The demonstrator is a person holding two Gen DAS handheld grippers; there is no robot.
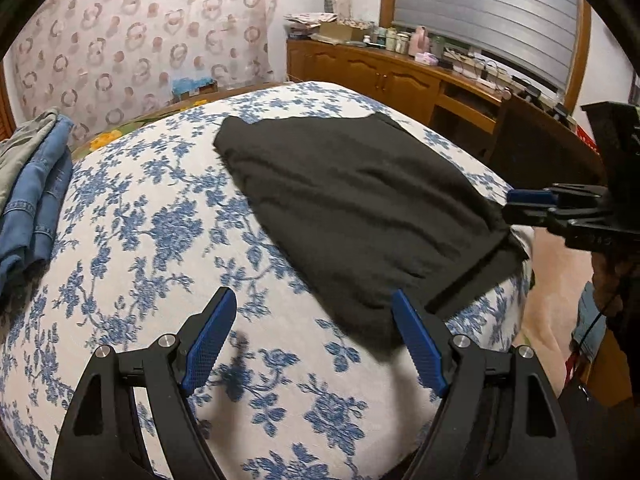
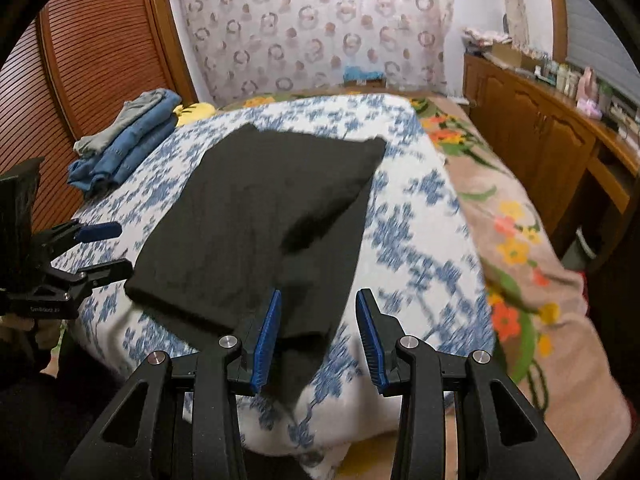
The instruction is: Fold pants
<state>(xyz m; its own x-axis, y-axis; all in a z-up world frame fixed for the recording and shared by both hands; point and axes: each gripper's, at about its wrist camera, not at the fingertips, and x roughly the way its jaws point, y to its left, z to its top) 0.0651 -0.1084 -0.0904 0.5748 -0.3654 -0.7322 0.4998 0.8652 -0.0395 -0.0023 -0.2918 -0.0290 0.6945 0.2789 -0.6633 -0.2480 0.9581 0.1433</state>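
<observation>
- Both tongs stand released: the left gripper (image 1: 314,334) hangs over the bedspread (image 1: 132,248) with its jaws wide apart, holding nothing, its right finger just at the near edge of the pants (image 1: 360,208).
- Right gripper (image 2: 318,334) is also spread, though less widely; the near corner of the pants lies between and below its fingers, and nothing is pinched as far as the right view shows.
- Pants lie on the bed as a dark, roughly four-sided slab, already doubled over; the near corner hangs slightly over the bed's edge.
- Judging by that shape, at least one fold is done; a loose flap and a shadowed hollow on the right side suggest the layers are not squared up, so tidying or one more fold seems left.
- Farther off on the left, a stack (image 2: 128,140) of folded jeans and a grey garment sits on the bed, well apart from the pants.
- Beyond, a patterned curtain (image 2: 312,28) and a wooden cabinet (image 1: 384,76) close the room.
</observation>
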